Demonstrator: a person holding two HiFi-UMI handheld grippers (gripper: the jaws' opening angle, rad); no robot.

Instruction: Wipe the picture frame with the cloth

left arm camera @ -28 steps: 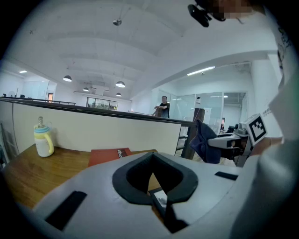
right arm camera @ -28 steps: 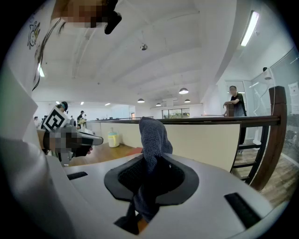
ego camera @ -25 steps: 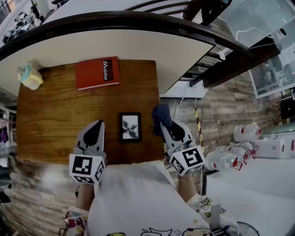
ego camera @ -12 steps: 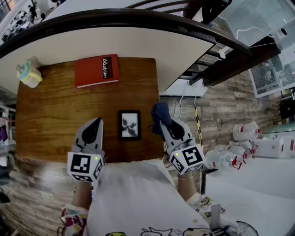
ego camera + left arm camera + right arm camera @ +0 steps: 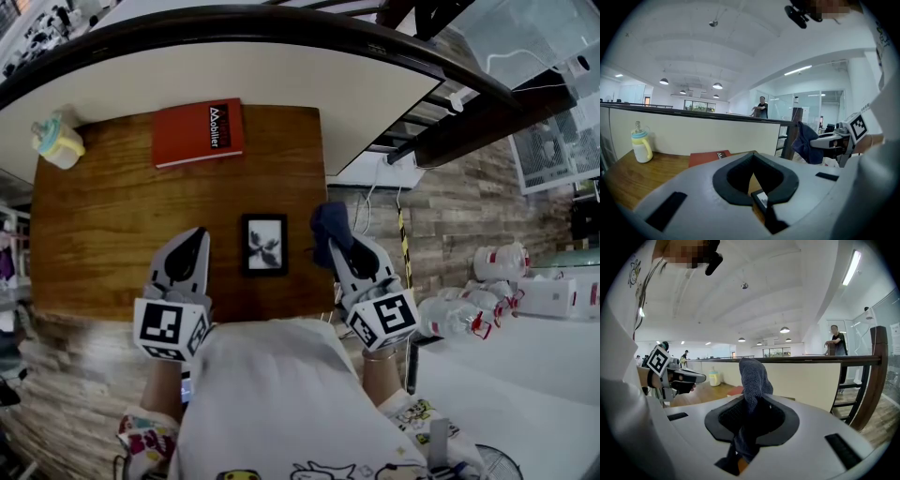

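Neither gripper had shifted in the last second: the left gripper (image 5: 194, 239) kept its fingers closed on nothing and the right gripper (image 5: 335, 251) kept its fingers clamped on the crumpled dark blue cloth (image 5: 329, 223), so wiping looked not yet begun. The small black rectangular picture frame (image 5: 264, 245), with a dark leaf print on white, lay flat on the brown wooden tabletop (image 5: 103, 216) between both sets of fingers, untouched.

left gripper (image 5: 192, 236): jaws together, empty | right gripper (image 5: 334, 247): clamped on cloth (image 5: 328, 221)
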